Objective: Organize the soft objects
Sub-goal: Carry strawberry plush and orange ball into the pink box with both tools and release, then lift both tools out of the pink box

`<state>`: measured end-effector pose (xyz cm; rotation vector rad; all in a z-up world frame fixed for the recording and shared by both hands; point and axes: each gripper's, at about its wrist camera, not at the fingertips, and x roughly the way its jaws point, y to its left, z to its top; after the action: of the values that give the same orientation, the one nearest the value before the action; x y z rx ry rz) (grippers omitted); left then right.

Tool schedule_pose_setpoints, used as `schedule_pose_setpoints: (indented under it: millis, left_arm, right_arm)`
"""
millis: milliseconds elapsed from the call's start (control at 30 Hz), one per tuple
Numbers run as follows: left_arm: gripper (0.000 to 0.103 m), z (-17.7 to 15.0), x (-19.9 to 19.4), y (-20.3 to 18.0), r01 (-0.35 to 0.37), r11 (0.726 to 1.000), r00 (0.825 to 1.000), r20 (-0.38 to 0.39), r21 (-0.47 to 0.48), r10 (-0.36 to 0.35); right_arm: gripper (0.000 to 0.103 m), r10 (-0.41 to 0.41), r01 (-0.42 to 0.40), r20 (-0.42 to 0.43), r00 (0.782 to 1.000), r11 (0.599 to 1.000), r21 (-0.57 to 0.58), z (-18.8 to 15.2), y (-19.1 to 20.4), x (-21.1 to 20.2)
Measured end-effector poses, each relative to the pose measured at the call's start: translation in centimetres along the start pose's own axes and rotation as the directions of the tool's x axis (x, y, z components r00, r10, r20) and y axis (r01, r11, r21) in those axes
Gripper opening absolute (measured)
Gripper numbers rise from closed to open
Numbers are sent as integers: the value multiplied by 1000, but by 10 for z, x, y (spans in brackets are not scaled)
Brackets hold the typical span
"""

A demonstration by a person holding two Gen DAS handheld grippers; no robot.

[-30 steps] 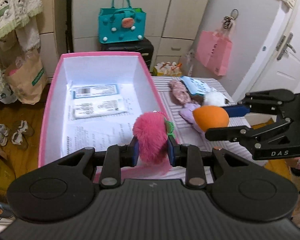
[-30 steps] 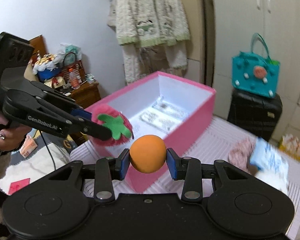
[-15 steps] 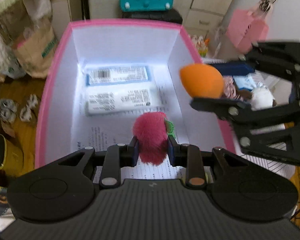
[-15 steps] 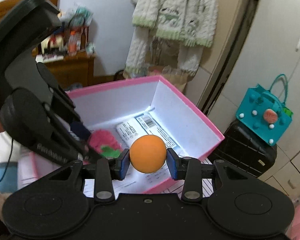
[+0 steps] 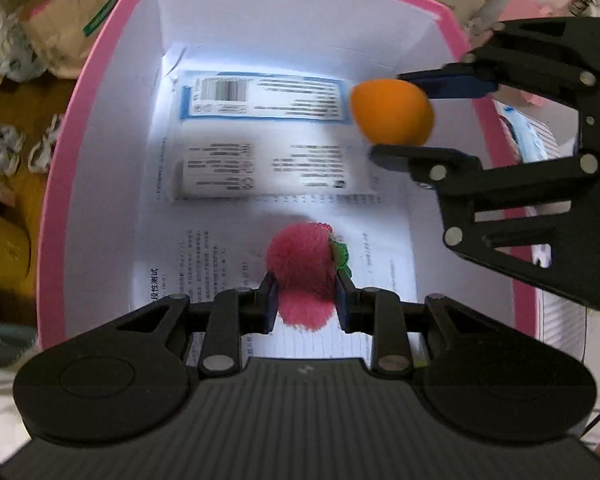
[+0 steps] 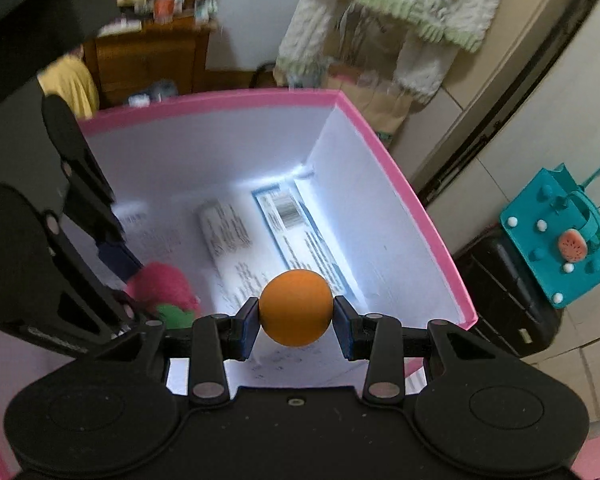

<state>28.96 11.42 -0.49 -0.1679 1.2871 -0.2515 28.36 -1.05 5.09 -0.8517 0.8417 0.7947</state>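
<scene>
Two grippers reach over an open pink box [image 5: 60, 184]. From the left wrist, the left gripper [image 5: 305, 300] pinches a fuzzy pink strawberry toy [image 5: 302, 276] above printed papers [image 5: 260, 140] lining the box floor. From the right wrist, the right gripper [image 6: 296, 322] clamps an orange ball [image 6: 296, 306] over the box's near right side; a teal bag [image 6: 560, 248] sits far right.

left claw [image 5: 305, 295]: black two-finger claw with blue pads, fingers level, closed on a fuzzy pink plush strawberry [image 5: 301, 276].
right claw [image 6: 296, 323]: black, blue-padded, clamped on a smooth orange foam ball [image 6: 296, 307]; seen from the left wrist it reaches in from the right, fingers stacked one above the other.
</scene>
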Motion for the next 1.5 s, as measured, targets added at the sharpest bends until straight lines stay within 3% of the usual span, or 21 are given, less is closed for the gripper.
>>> schedule_pose_setpoints:
  millis: [333, 433, 500, 767, 1000, 1233, 1500]
  left_arm:
    - [33, 8, -3, -1, -57, 998, 998, 39, 24, 56]
    - [48, 6, -8, -6, -115, 992, 991, 79, 48, 111]
    - [51, 2, -16, -10, -152, 985, 982, 123, 81, 142]
    - [52, -18, -50, -15, -147, 979, 974, 190, 138, 119]
    - [55, -37, -83, -22, -186, 964, 954, 271, 190, 131]
    - [61, -53, -113, -29, -210, 956, 934, 332, 203, 135]
    - [64, -77, -144, -44, -245, 940, 920, 364, 237, 148]
  right_arm:
    - [44, -26, 7, -168, 985, 994, -112, 14, 0, 29]
    - [45, -33, 5, -207, 978, 991, -137, 12, 2, 36]
    - [56, -54, 26, -210, 976, 991, -130, 10, 1, 37]
    - [57, -1, 4, -66, 998, 999, 51, -2, -12, -8]
    - [57, 57, -68, 58, 997, 975, 210, -22, -10, -63]
    - [57, 95, -138, 168, 981, 955, 263, -37, 2, -108]
    - [57, 92, -145, 205, 974, 954, 261, -54, 18, -143]
